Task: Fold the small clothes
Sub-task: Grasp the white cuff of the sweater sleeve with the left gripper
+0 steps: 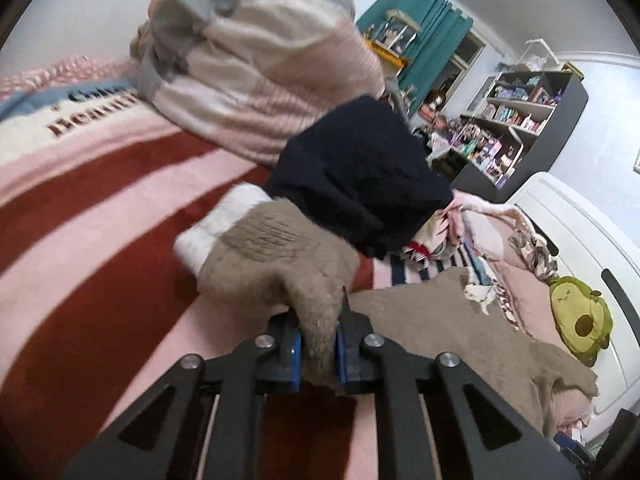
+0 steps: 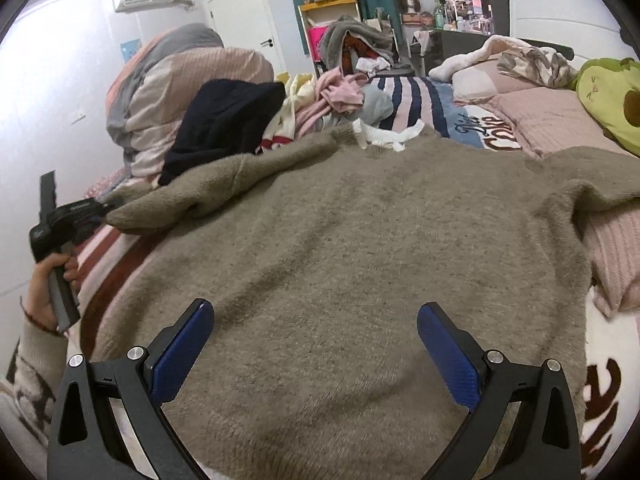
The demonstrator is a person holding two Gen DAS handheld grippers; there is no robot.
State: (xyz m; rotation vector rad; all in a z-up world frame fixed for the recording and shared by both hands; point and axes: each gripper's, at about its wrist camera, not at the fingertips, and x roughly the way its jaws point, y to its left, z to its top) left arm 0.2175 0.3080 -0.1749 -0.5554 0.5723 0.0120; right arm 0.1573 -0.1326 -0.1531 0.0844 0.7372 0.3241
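Observation:
A fuzzy taupe sweater (image 2: 360,240) lies spread flat on the bed, neck toward the far side. My left gripper (image 1: 318,316) is shut on its left sleeve (image 1: 276,252) near the end, and the white cuff (image 1: 216,224) sticks out beyond it. In the right wrist view the left gripper (image 2: 100,210) shows at the left edge, pinching the sleeve tip, with a hand (image 2: 44,288) on its handle. My right gripper (image 2: 314,308) is open just above the sweater's near hem, with only the flat knit below its blue pads (image 2: 184,356).
A dark navy garment (image 1: 360,176) lies just behind the sleeve, before a rolled striped quilt (image 1: 256,52). Loose clothes (image 2: 340,92) are piled beyond the sweater. An avocado plush (image 1: 580,320) sits at the right. The red and pink blanket (image 1: 100,208) covers the bed.

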